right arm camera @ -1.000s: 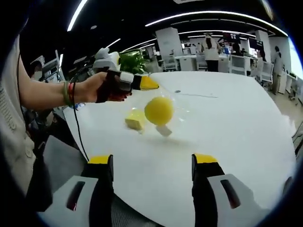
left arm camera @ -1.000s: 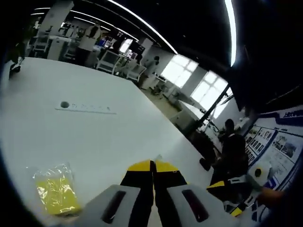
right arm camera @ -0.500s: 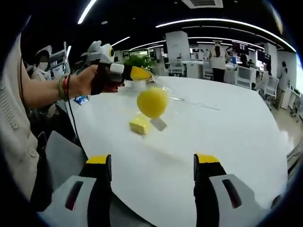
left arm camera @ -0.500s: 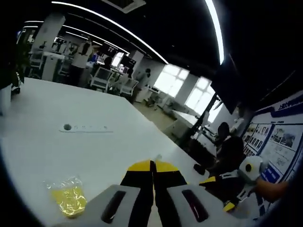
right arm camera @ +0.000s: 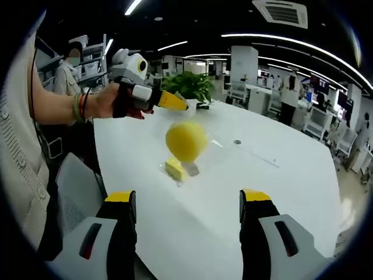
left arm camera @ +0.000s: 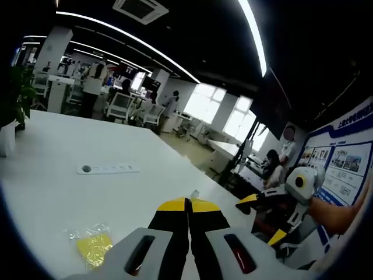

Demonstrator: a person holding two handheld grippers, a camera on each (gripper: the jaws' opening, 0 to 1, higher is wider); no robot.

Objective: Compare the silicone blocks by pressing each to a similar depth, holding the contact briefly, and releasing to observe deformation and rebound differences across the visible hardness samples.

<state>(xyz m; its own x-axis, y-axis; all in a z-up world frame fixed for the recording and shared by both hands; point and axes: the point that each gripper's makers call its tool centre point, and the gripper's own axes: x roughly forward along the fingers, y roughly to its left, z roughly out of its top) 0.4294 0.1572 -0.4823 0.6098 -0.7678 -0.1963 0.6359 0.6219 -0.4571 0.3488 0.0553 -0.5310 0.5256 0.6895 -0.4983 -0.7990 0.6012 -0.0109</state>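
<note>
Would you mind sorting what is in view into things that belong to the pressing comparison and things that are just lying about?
For the job:
- yellow ball in a clear bag, hanging from the shut left gripper
- yellow block on the table
- right gripper, open

Lying about:
- socket strip
- potted plant
- office desks and chairs

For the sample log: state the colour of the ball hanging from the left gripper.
Yellow. The ball shows best in the right gripper view, inside a clear bag.
</note>
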